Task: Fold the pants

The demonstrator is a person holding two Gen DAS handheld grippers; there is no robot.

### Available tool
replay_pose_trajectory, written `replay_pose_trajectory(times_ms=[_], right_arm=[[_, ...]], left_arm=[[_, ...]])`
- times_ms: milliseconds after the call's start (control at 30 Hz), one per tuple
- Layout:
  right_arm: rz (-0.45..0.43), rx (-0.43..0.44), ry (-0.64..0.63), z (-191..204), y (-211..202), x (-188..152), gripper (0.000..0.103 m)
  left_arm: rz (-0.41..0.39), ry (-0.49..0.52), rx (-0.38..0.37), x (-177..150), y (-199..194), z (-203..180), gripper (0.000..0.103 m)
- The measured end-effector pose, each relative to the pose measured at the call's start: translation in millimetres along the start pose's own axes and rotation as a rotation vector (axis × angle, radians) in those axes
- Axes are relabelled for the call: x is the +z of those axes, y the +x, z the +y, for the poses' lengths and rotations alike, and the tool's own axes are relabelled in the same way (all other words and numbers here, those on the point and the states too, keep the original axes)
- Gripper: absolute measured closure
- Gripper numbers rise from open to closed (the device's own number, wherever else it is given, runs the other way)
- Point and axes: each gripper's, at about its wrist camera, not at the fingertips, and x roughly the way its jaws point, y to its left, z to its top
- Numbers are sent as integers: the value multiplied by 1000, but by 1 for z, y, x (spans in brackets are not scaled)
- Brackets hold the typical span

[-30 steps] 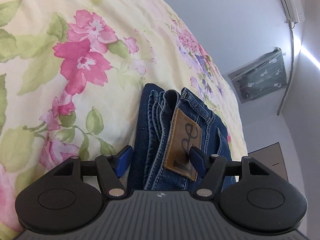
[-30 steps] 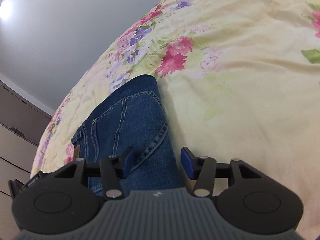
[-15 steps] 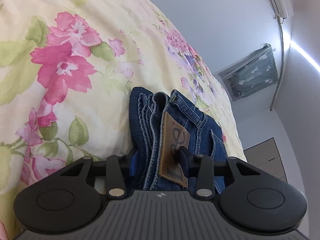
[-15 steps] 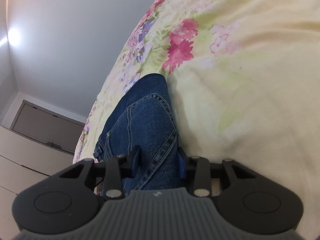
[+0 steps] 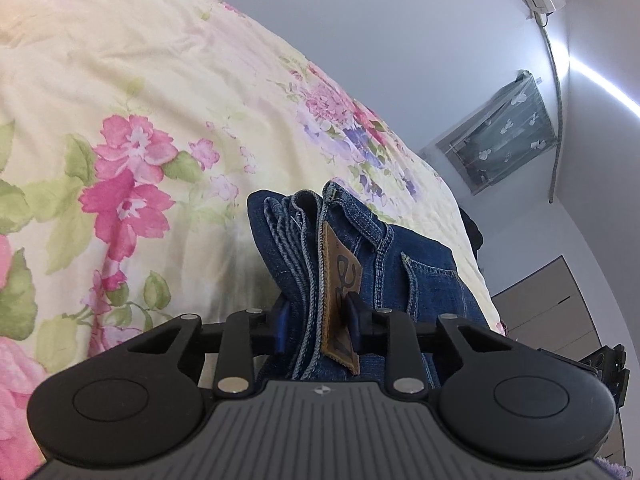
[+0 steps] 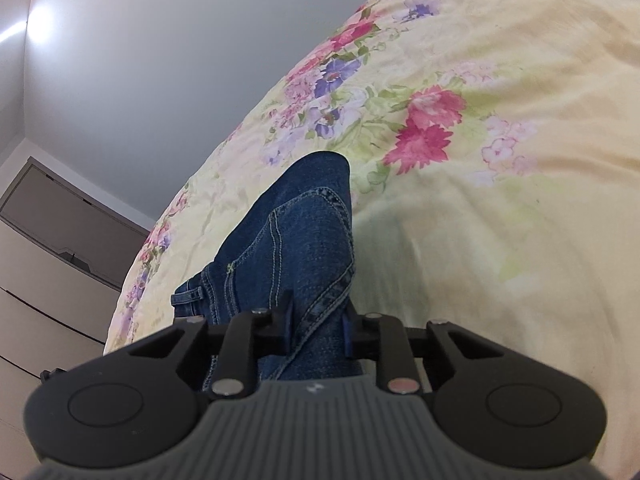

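Both grippers have their fingers clamped on the folded jeans (image 5: 360, 264) on the floral bed (image 5: 132, 128): left gripper (image 5: 316, 320) at the waistband stack (leather patch included), right gripper (image 6: 318, 328) on the opposite edge. Best lift evenly, keeping the layers pinched together.

Black hand-held gripper (image 5: 316, 326), blue pads (image 5: 281, 330)

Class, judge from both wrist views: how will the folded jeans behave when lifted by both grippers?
The jeans likely sag between the left gripper and right gripper, being soft cloth. Stacked layers suggest some heft. Unpinched layers may slip open.
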Motion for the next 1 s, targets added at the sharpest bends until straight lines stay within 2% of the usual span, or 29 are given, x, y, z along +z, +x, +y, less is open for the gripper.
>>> replay_pose_trajectory(times_ms=[300, 467, 567, 733, 1000], right_arm=[[-6, 81, -41, 81, -22, -26, 86], [4, 142, -48, 132, -14, -46, 86], [24, 180, -38, 159, 9, -61, 86], [53, 234, -18, 192, 64, -88, 86], [126, 223, -19, 207, 156, -104, 86]], left_arm=[[-57, 101, 34, 30, -95, -13, 72], [-67, 155, 73, 58, -153, -2, 72], [-78, 174, 125, 71, -180, 13, 72], [-97, 138, 183, 91, -201, 58, 72], [-73, 85, 218, 103, -182, 134, 72]])
